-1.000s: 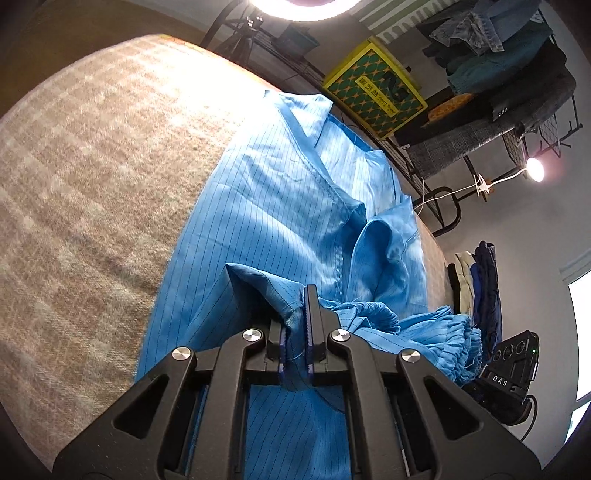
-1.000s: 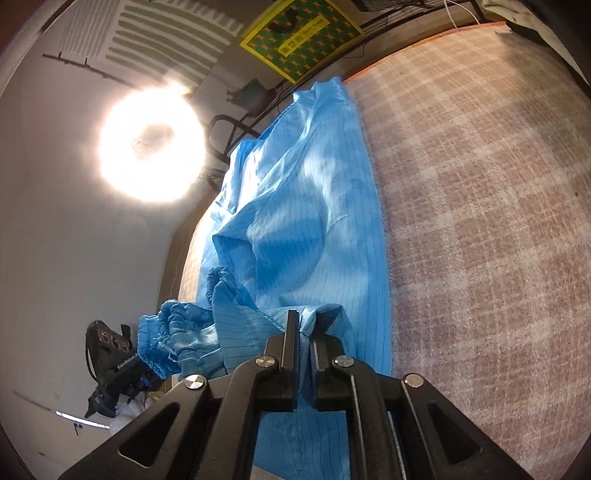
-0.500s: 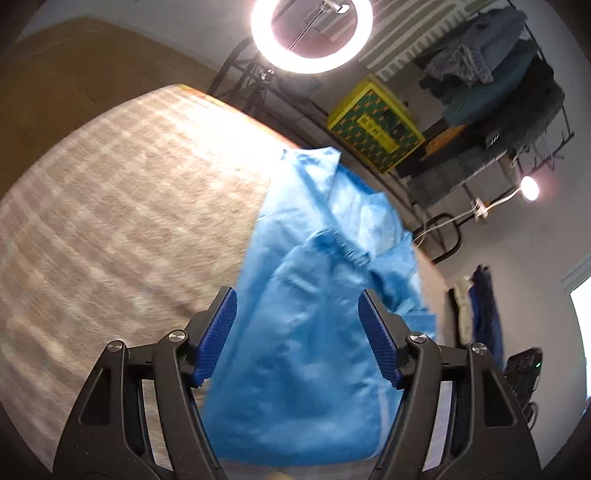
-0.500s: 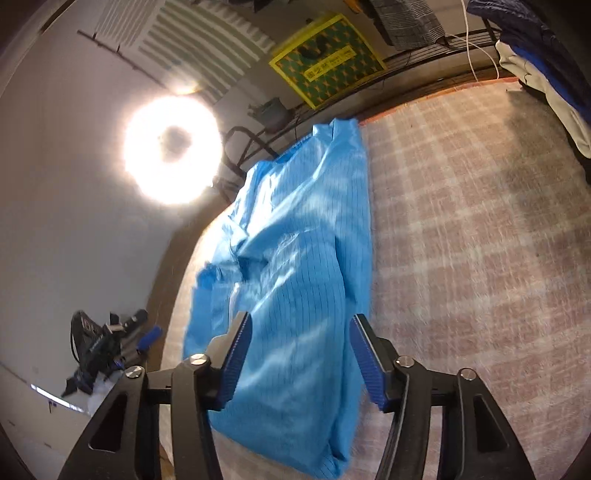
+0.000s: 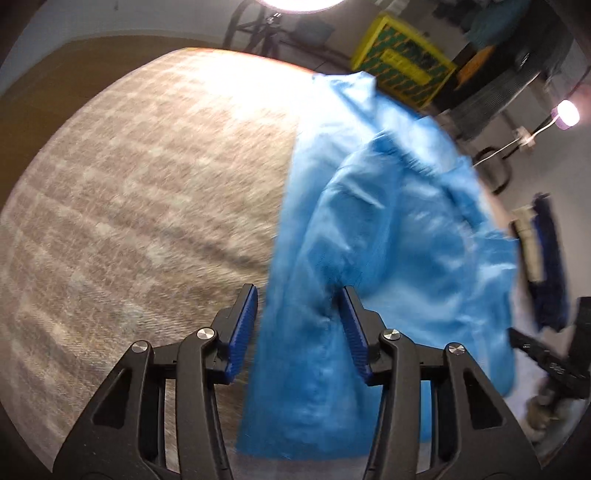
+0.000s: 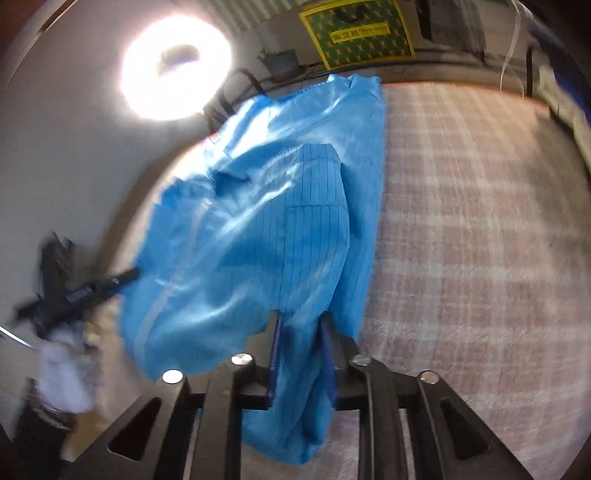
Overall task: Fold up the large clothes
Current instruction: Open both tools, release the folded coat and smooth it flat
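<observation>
Your blue garment (image 5: 399, 236) lies folded lengthwise along one side of the plaid-covered counter (image 5: 147, 192), its collar end reaching toward the far edge near the yellow-framed green sign (image 6: 356, 31) and ring light (image 6: 177, 70). Your left gripper (image 5: 299, 328) has its jaws spread and closing, with the garment's near edge running between the blue pads (image 5: 243, 325), which do not yet press on it. Your right gripper (image 6: 301, 350) is closing much narrower, a fold of the same blue cloth bunched between its pads, apparently squeezed.
</observation>
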